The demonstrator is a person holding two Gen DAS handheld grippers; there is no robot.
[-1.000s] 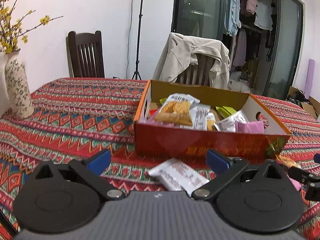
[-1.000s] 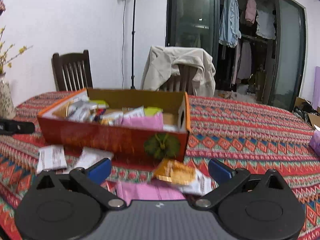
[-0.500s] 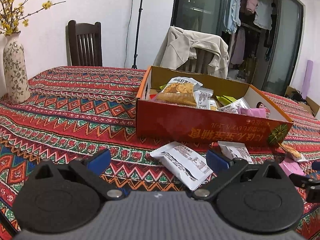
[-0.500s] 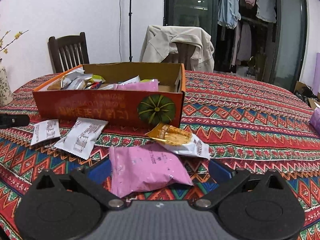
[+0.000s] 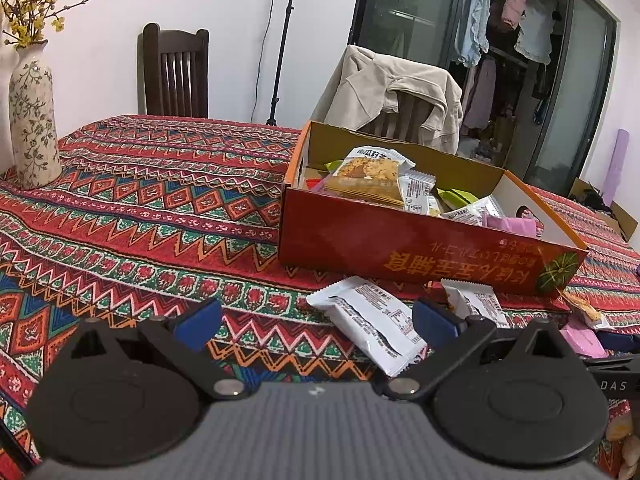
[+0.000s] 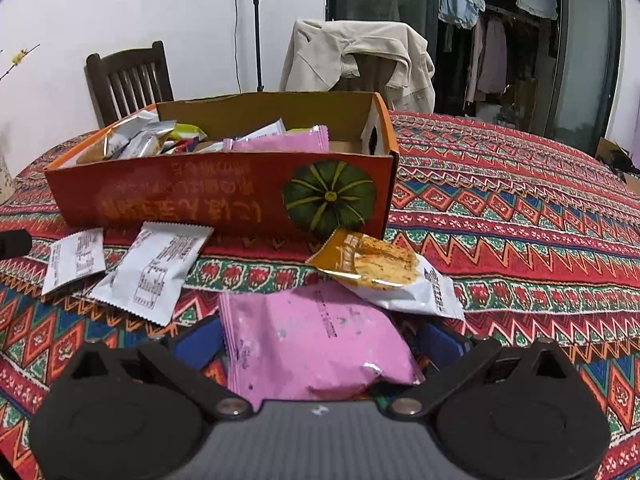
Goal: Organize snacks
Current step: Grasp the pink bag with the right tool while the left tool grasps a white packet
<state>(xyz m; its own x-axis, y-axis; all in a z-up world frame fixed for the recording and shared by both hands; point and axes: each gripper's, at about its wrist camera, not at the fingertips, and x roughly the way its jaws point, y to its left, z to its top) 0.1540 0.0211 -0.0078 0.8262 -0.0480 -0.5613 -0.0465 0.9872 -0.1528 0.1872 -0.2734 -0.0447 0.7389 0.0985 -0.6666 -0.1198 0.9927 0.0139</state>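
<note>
An orange cardboard box (image 5: 420,256) (image 6: 200,196) holds several snack packets. On the cloth in front of it lie two white packets (image 5: 368,324) (image 6: 156,268), a pink packet (image 6: 316,344) and an orange-and-white packet (image 6: 380,272). My left gripper (image 5: 316,320) is open and empty, low over the cloth, with a white packet just ahead to the right. My right gripper (image 6: 320,340) is open around the pink packet, which lies between its blue fingertips; the jaws are apart from it.
A flowered vase (image 5: 34,120) stands at the table's left edge. Two chairs stand behind the table, a dark wooden one (image 5: 174,76) and one draped with a beige jacket (image 5: 396,96). The patterned tablecloth (image 6: 520,208) stretches to the right.
Both grippers have come down and nearer to the loose packets. The pink packet now sits between my right gripper's fingertips. The box and packets have not moved.
</note>
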